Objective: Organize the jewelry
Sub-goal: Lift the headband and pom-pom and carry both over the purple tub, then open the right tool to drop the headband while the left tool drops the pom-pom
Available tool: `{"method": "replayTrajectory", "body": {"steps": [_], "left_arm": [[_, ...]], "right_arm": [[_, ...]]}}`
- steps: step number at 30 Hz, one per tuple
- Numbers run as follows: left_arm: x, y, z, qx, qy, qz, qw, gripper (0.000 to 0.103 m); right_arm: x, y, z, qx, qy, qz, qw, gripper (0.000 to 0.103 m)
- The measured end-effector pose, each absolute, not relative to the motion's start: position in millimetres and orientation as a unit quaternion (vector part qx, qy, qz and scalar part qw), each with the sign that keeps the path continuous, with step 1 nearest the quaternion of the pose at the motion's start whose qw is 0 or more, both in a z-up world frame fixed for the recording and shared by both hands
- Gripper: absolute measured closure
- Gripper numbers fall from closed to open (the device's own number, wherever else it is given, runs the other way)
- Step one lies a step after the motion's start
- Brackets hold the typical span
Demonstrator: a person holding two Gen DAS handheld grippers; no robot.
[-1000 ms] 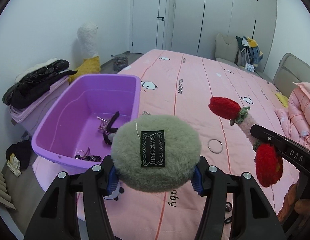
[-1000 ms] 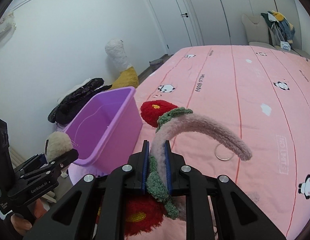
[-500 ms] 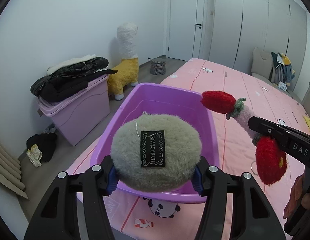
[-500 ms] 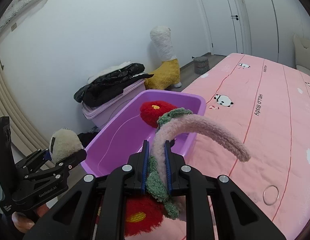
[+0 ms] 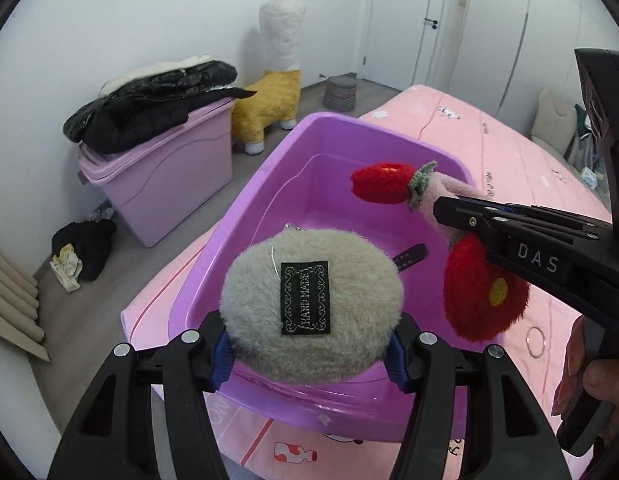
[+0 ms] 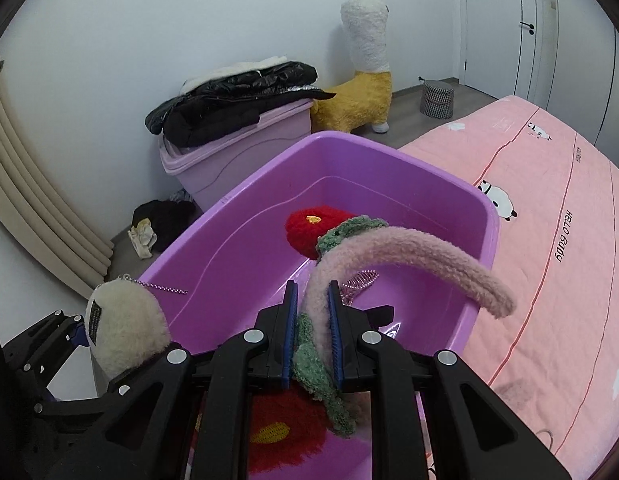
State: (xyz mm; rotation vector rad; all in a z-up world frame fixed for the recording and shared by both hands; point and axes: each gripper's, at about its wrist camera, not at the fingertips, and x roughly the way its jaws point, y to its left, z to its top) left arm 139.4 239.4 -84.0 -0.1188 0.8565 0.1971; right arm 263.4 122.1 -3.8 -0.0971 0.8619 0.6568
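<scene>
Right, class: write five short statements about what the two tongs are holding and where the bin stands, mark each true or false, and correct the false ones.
1. The left tongs grip a fluffy pouch. True.
2. The right tongs are open and hold nothing. False: they are shut on a pink headband with red flowers.
3. The purple bin stands on the floor. False: it sits on the pink bed.
4. A ring lies on the bed outside the bin. True.
5. The pouch lies in the bin. False: it is held above the near rim.
</scene>
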Motion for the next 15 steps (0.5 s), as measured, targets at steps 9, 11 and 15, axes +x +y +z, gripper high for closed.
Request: {"method": "replayTrajectory", "body": {"steps": [9, 11, 15], "left_arm": [[147.6, 243.2, -93.8, -0.054, 0.432, 0.116, 0.893, 0.018], [145.3, 246.8, -92.9, -0.055, 0.431, 0.123, 0.892, 0.015], [143.2, 251.6, -92.5, -0.068, 0.439, 0.133, 0.886, 0.012]], "right_arm": [[284.9, 130.2, -17.9, -0.061, 0.428, 0.276, 0.858, 0.045], [285.3, 126.6, -16.6, -0.052, 0.426, 0.275, 0.860, 0.045], [286.6, 116.5, -16.4, -0.042, 0.432, 0.276, 0.858, 0.045]]}}
